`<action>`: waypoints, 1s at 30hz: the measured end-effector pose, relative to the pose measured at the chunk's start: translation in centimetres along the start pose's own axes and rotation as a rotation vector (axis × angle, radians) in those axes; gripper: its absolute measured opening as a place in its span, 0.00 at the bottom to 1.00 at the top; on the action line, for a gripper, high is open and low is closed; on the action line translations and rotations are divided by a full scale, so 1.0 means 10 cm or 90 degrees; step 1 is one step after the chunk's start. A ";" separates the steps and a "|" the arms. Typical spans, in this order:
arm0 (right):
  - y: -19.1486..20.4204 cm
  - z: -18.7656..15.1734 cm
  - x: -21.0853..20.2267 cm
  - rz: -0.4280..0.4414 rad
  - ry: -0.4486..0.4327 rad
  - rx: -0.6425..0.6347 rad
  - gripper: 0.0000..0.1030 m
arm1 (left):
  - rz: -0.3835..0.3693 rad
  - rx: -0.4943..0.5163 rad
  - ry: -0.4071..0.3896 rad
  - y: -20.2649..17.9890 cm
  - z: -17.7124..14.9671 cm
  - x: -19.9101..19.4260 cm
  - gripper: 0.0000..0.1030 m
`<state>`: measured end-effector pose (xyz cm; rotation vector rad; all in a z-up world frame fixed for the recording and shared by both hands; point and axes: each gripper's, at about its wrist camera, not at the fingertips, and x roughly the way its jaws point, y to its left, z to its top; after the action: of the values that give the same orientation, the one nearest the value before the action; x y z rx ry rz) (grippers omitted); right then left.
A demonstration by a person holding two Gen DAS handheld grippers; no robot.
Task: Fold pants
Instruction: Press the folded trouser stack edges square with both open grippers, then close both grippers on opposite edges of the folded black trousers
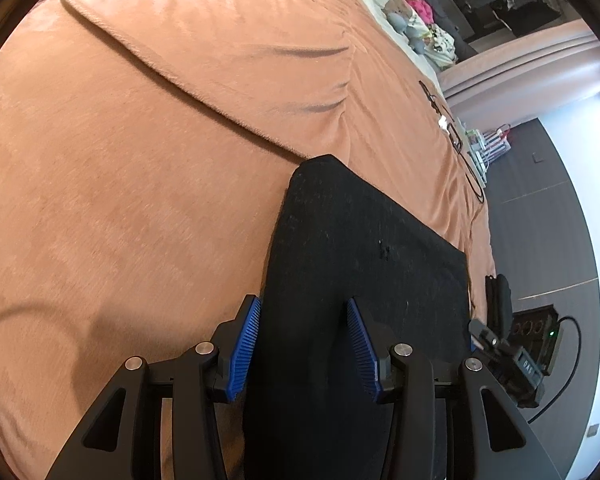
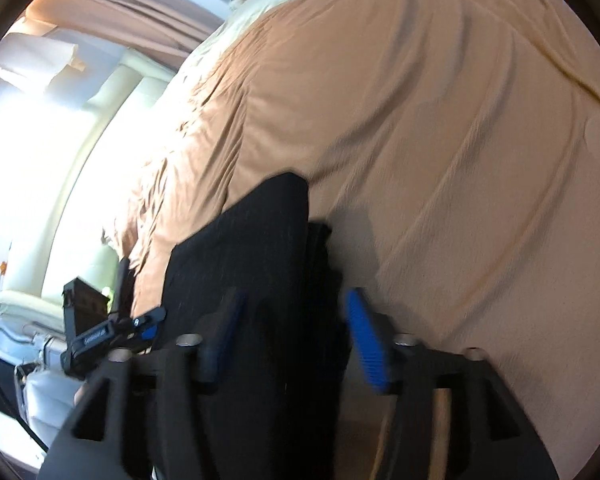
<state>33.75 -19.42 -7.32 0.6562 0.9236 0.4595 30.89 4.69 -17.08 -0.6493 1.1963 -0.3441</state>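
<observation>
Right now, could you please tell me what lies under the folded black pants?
The folded black pants rest on the peach fleece blanket, which shows all around them. Whatever lies directly beneath the pants is covered and cannot be seen.

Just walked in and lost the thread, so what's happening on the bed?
A person is folding black pants on a bed's orange blanket, with a gripper in each hand. The left gripper and the right gripper are both open, jaws spread over the pants and not clamped on them. The pants lie in a compact dark slab near the blanket's edge. The right view is blurred.
</observation>
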 end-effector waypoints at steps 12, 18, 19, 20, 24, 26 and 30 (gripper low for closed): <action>-0.30 -0.11 -0.02 0.066 0.091 0.011 0.57 | -0.019 0.000 0.022 0.13 -0.23 -0.10 0.50; -0.34 -0.04 0.01 0.071 0.101 0.007 0.57 | -0.032 0.009 0.033 0.14 -0.30 -0.10 0.50; -0.36 0.00 0.04 0.076 0.103 0.010 0.58 | -0.034 0.009 0.036 0.14 -0.31 -0.09 0.50; -0.34 -0.01 0.06 0.078 0.104 0.010 0.58 | -0.037 0.008 0.037 0.15 -0.32 -0.08 0.50; -0.32 0.09 0.18 0.089 0.110 0.004 0.59 | -0.044 0.001 0.044 0.18 -0.32 -0.02 0.50; -0.32 0.13 0.26 0.096 0.113 0.005 0.59 | -0.052 0.000 0.046 0.17 -0.31 0.01 0.50; -0.30 0.21 0.39 0.105 0.118 0.000 0.59 | -0.071 -0.007 0.051 0.18 -0.30 0.09 0.49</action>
<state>37.84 -19.78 -10.73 0.7011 1.0477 0.6764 28.25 4.71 -19.47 -0.7196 1.2416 -0.4603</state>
